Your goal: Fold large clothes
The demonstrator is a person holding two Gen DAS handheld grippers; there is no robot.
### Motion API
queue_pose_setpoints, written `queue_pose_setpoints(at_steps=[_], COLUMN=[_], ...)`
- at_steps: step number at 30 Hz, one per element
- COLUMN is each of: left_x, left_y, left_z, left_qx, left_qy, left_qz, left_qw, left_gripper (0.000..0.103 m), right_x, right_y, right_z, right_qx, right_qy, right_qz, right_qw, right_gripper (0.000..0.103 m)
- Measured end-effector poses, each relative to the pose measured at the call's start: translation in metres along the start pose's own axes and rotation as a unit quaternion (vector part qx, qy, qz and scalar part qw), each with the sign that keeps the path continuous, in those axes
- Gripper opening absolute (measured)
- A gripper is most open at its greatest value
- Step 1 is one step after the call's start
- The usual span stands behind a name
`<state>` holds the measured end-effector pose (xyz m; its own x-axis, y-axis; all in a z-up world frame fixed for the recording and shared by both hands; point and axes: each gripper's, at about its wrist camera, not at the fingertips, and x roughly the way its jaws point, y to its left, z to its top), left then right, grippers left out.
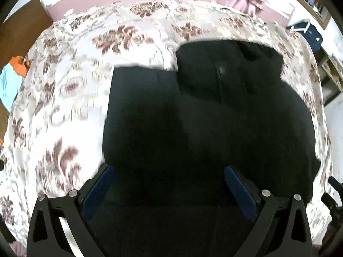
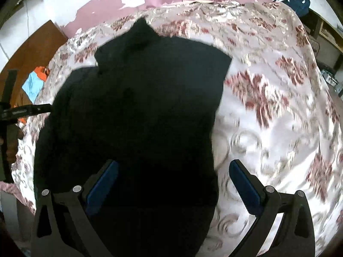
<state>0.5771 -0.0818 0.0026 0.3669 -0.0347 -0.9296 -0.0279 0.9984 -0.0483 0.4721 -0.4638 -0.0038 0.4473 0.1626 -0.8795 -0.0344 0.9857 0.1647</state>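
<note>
Two wide-spread grippers hover over one large black fabric garment (image 1: 203, 111) lying on our floral-patterned cream bedspread (image 1: 64, 85).

We judge the risk is a thin pinch: the blurred frames suggest motion, and closing on one layer would drag the partly folded cloth askew. The left gripper (image 1: 169, 184) hangs open with the garment's near edge filling the space between its jaws; the right gripper (image 2: 173, 184) straddles the garment's right border, holding nothing.
</note>
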Motion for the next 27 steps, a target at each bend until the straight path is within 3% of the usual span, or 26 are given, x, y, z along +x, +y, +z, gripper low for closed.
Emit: queue_pose_setpoints(at_steps=[4,8,12,15,17,19,21,22,23,24,25,26,27], left_x=[0.01,0.024,0.059,0.085,0.097,0.11,0.121,0.127,0.131,0.133,0.135,0.134,0.13], left_y=[-0.005,-0.009,-0.003,-0.001,-0.002,-0.005,-0.009,-0.012,-0.013,-0.015,-0.018,-0.019,-0.02], left_z=[0.062,0.112,0.156,0.171,0.176,0.181,0.183,0.185,0.185,0.185,0.185,0.185,0.184], left_qx=[0.017,0.04,0.024,0.013,0.016,0.022,0.029,0.033,0.035,0.04,0.048,0.051,0.051], left_qy=[-0.03,-0.052,-0.032,-0.011,-0.009,0.005,0.022,0.029,0.031,0.032,0.032,0.029,0.019], left_qz=[0.001,0.01,-0.029,-0.038,-0.05,-0.066,-0.072,-0.073,-0.075,-0.074,-0.068,-0.063,-0.06], left_qw=[0.9994,0.9978,0.9988,0.9991,0.9986,0.9976,0.9967,0.9963,0.9961,0.9959,0.9961,0.9963,0.9967], left_gripper=[0.103,0.103,0.103,0.101,0.088,0.074,0.06,0.044,0.03,0.023,0.011,0.01,0.009], right_x=[0.01,0.021,0.038,0.059,0.076,0.09,0.105,0.113,0.121,0.125,0.132,0.136,0.137], right_y=[0.013,0.037,0.063,0.077,0.083,0.09,0.096,0.1,0.102,0.102,0.104,0.105,0.105], right_z=[0.051,0.103,0.158,0.187,0.208,0.225,0.24,0.246,0.25,0.251,0.25,0.247,0.245], right_qx=[0.004,-0.008,-0.006,0.001,0.01,0.009,0.002,0.001,0.006,0.011,0.019,0.022,0.021], right_qy=[-0.003,-0.032,-0.062,-0.067,-0.061,-0.051,-0.045,-0.037,-0.029,-0.022,-0.01,-0.004,-0.007], right_qz=[0.005,0.011,0.018,0.008,0.008,0.008,-0.003,-0.003,-0.001,0.0,0.002,-0.004,-0.014], right_qw=[1.0,0.999,0.998,0.998,0.998,0.999,0.999,0.999,1.0,1.0,1.0,1.0,1.0], right_gripper=[0.101,0.101,0.101,0.099,0.082,0.071,0.069,0.067,0.058,0.051,0.034,0.023,0.021])
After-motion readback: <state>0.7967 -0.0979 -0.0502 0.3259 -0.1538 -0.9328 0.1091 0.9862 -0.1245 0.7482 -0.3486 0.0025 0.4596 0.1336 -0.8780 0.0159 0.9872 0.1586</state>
